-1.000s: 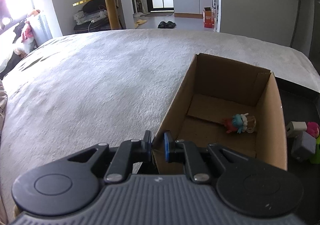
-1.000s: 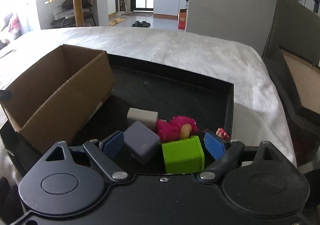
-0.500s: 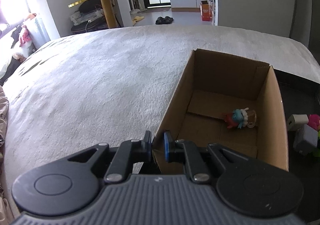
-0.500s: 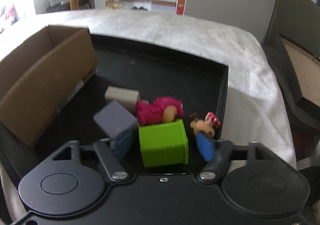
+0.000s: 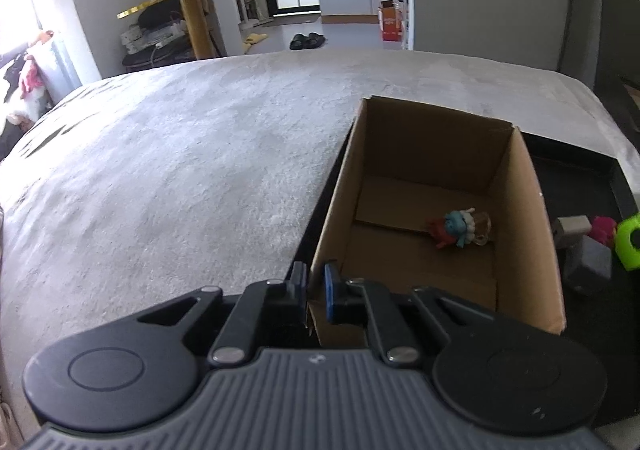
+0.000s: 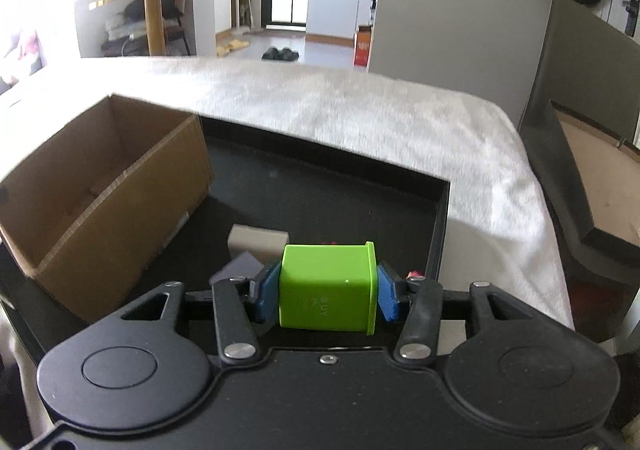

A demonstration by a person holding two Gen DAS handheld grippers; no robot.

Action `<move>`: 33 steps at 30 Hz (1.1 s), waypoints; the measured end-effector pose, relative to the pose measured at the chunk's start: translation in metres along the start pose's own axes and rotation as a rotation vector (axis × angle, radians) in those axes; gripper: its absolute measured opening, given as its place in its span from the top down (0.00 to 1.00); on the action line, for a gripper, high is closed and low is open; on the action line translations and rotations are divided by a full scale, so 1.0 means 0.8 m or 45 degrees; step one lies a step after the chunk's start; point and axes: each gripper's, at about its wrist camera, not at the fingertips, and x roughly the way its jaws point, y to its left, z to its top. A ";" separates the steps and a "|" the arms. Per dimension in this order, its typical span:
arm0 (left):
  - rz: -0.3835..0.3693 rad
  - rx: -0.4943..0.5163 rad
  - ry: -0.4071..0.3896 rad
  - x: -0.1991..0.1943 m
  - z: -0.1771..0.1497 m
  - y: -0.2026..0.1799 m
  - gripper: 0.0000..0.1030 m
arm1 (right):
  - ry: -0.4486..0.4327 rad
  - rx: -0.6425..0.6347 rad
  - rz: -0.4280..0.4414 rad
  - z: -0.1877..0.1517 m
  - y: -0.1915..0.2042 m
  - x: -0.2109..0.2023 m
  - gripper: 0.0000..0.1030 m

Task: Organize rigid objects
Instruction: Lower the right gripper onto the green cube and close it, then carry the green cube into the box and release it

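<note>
Right claw (image 6: 327,292) clamped on green cube (image 6: 328,286), raised above black tray (image 6: 438,217), right of cardboard box (image 6: 120,221). Left claw (image 5: 316,290) pinching box near-left wall. Inside box: one small figurine (image 5: 460,228). Left beside box: grey block (image 6: 258,240), purple block (image 6: 236,268), pink toy (image 5: 602,228). Beneath: white bedspread (image 5: 180,169); kitchen doorway beyond.

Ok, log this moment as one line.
left hand-held gripper: shut on brown cardboard box wall | right hand-held gripper: shut on green plastic cube, lifted | small figurine: in box
</note>
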 end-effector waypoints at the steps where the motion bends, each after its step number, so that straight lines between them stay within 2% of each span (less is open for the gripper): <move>1: -0.004 0.015 -0.002 -0.001 0.000 -0.003 0.94 | -0.012 0.005 0.004 0.002 -0.001 -0.002 0.53; 7: -0.053 0.074 0.010 -0.007 -0.005 -0.016 0.96 | -0.077 0.021 0.032 0.010 0.001 -0.014 0.53; 11: -0.049 0.153 0.008 -0.012 -0.009 -0.028 0.96 | -0.113 0.008 0.052 0.015 0.006 -0.023 0.53; 16: 0.019 0.179 0.029 -0.007 -0.009 -0.037 0.95 | -0.176 -0.001 0.106 0.023 0.016 -0.035 0.53; 23: 0.175 0.207 0.061 0.000 -0.005 -0.058 0.93 | -0.238 -0.038 0.188 0.030 0.038 -0.039 0.53; 28: 0.214 0.211 0.043 0.001 -0.004 -0.066 0.93 | -0.299 -0.061 0.283 0.034 0.052 -0.036 0.53; 33: 0.214 0.201 0.029 0.001 -0.005 -0.064 0.93 | -0.290 -0.077 0.375 0.040 0.060 -0.018 0.53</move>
